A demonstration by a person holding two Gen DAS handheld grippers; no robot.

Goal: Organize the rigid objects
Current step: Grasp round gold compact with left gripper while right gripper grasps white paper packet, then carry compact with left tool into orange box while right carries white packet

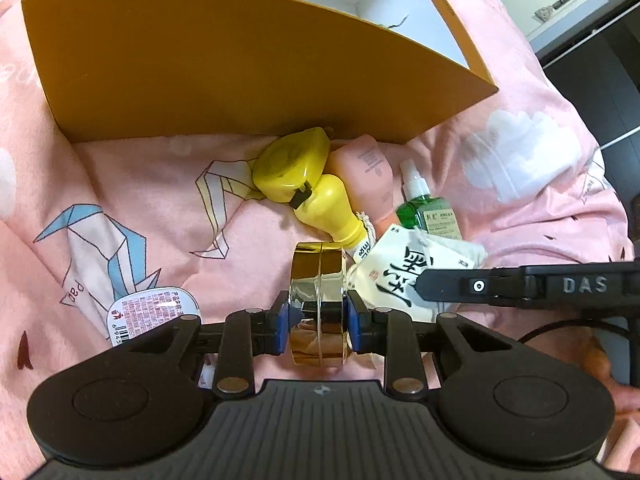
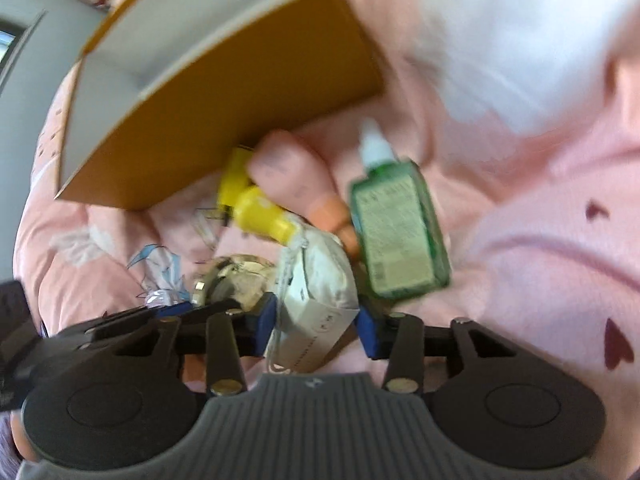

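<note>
My left gripper (image 1: 318, 314) is shut on a round gold tin (image 1: 318, 280), held on edge just above the pink bedding. In front lie a yellow fan-like gadget (image 1: 298, 174), a pink tube (image 1: 368, 172), a green spray bottle (image 1: 428, 206) and a white cloth pouch (image 1: 404, 276). The orange box (image 1: 224, 80) stands open behind them. My right gripper (image 2: 316, 326) is open, with its jaws on either side of the white pouch (image 2: 316, 300). The green bottle (image 2: 396, 232) lies just beyond it. The view is blurred.
A white labelled pack (image 1: 154, 312) lies on the pink blanket (image 1: 120, 184) at the left. The right gripper's finger (image 1: 520, 284) reaches in from the right over the pouch. Dark furniture stands at the far right.
</note>
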